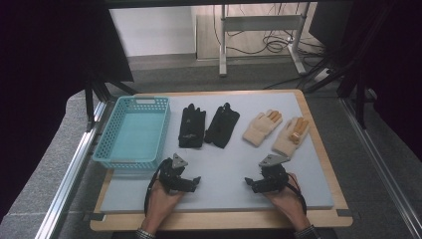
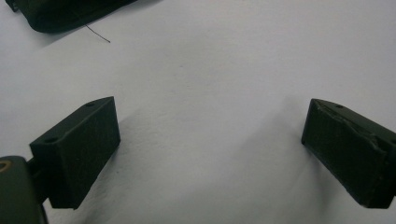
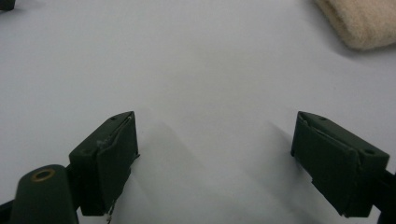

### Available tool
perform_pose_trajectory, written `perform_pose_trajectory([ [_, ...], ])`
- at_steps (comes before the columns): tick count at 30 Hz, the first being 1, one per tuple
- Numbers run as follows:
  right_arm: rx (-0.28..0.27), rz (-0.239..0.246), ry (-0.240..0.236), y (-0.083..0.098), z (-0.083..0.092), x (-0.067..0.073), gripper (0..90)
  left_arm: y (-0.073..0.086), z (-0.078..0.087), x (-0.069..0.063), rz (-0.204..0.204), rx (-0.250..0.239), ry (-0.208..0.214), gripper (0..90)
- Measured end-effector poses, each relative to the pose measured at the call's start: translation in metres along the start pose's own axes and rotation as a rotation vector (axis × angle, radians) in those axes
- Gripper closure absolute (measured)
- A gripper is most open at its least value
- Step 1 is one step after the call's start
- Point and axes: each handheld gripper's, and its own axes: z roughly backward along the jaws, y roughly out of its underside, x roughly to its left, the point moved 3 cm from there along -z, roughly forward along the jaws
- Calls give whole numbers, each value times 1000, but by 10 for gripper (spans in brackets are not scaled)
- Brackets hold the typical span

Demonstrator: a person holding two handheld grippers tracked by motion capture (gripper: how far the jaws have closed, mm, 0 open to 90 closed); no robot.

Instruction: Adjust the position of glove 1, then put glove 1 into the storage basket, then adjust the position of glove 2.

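While both tools rest released on the grey surface (image 1: 224, 189), left tool (image 1: 197, 180) and right tool (image 1: 247, 182) face two black gloves (image 1: 206, 127) and two beige gloves (image 1: 276, 130) farther back; turquoise basket (image 1: 132, 132) stands left, path clear

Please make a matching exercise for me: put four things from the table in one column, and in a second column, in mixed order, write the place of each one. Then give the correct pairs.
Things:
1. turquoise basket
2. black gloves
3. beige gloves
4. left gripper

Places:
A. far right part of the grey mat
B. near edge of the mat, left of the middle, jaws open with nothing between them
C. left edge of the mat
D. middle of the mat, just right of the basket

Pairs: 1-C, 2-D, 3-A, 4-B
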Motion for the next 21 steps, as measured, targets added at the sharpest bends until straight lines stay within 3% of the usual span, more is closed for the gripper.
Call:
perform_pose_trajectory([
  [21,4,-8,-3,0,0,0,147,0,0,0,1,-1,1,45],
])
